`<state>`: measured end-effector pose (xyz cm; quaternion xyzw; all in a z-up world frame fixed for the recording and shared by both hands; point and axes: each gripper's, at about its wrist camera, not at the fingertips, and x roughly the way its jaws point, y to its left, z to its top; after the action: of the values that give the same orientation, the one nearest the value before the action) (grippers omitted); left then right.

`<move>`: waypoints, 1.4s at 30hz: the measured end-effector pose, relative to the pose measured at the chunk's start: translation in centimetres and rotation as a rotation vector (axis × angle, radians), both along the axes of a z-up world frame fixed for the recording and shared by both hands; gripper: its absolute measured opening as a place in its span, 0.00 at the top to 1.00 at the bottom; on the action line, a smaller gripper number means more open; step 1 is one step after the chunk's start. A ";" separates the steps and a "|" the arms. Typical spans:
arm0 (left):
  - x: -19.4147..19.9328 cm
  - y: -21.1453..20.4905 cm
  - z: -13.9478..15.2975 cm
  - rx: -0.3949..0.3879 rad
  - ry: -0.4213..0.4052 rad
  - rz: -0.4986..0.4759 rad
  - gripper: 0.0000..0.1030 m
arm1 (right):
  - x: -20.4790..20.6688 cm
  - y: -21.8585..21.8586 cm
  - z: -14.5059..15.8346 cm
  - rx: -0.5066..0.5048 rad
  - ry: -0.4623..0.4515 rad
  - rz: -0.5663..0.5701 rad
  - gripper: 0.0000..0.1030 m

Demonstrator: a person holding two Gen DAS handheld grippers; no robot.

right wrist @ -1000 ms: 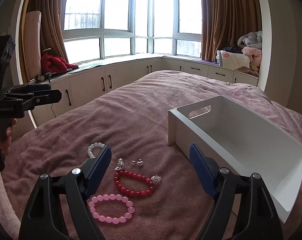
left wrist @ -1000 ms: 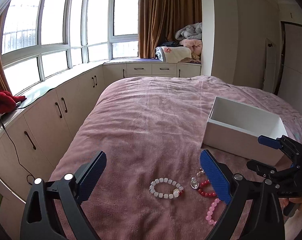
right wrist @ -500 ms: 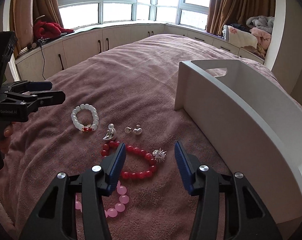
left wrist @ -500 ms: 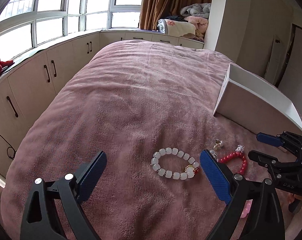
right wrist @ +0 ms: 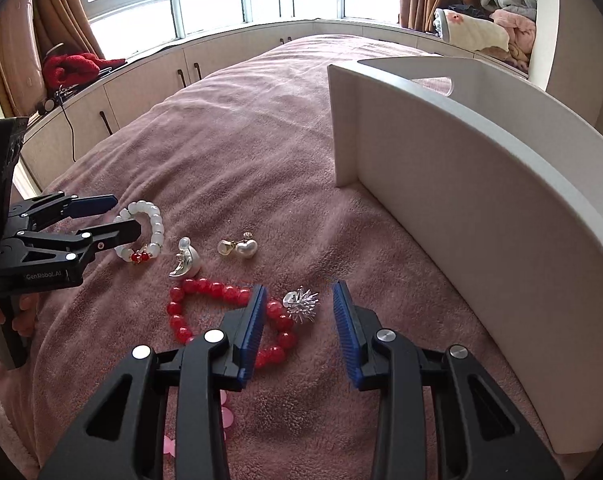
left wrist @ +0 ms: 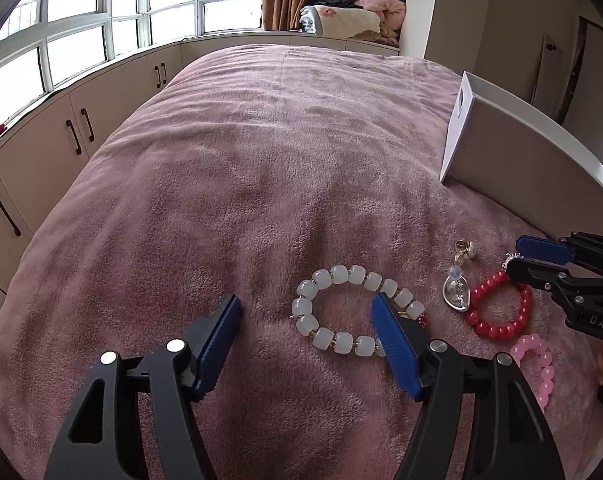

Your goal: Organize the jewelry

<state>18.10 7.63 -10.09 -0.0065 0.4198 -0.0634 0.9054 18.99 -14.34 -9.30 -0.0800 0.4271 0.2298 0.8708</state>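
Note:
Jewelry lies on the pink bed cover. My left gripper (left wrist: 306, 312) is open, low over the white bead bracelet (left wrist: 343, 277); its right finger is inside the ring, its left finger outside it. My right gripper (right wrist: 299, 304) is open around a silver spiky brooch (right wrist: 302, 303), its left finger over the red bead bracelet (right wrist: 205, 289). A silver moon brooch (right wrist: 186, 264), pearl earrings (right wrist: 239, 247) and a pink bracelet (left wrist: 535, 364) lie close by. The white bracelet also shows in the right wrist view (right wrist: 151, 216).
A white open box (right wrist: 481, 184) with a handle cut-out stands on the bed right of the jewelry. Low cabinets (left wrist: 41, 148) under the windows run along the bed's left side. Folded bedding (left wrist: 361, 20) lies on the far window seat.
Both grippers have come down and forward toward the jewelry. The left one now straddles the white bracelet's side, the right one brackets the spiky brooch. Both gaps are narrower.

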 end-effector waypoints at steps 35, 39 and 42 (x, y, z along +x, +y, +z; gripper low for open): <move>-3.0 1.6 1.8 -0.156 0.022 0.058 0.84 | 0.9 -1.5 -1.1 0.101 0.144 -0.014 0.72; -3.8 1.6 2.6 -0.159 0.007 0.060 0.85 | 0.4 -1.9 -0.2 0.143 0.134 -0.010 0.81; -4.5 1.5 3.2 -0.162 -0.004 0.065 0.85 | -0.2 -1.8 1.0 0.163 0.107 0.005 0.81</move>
<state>13.59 9.18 -6.88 -0.0932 0.4109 -0.0679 0.9043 18.75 -16.15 -8.33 0.0026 0.4525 0.2701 0.8499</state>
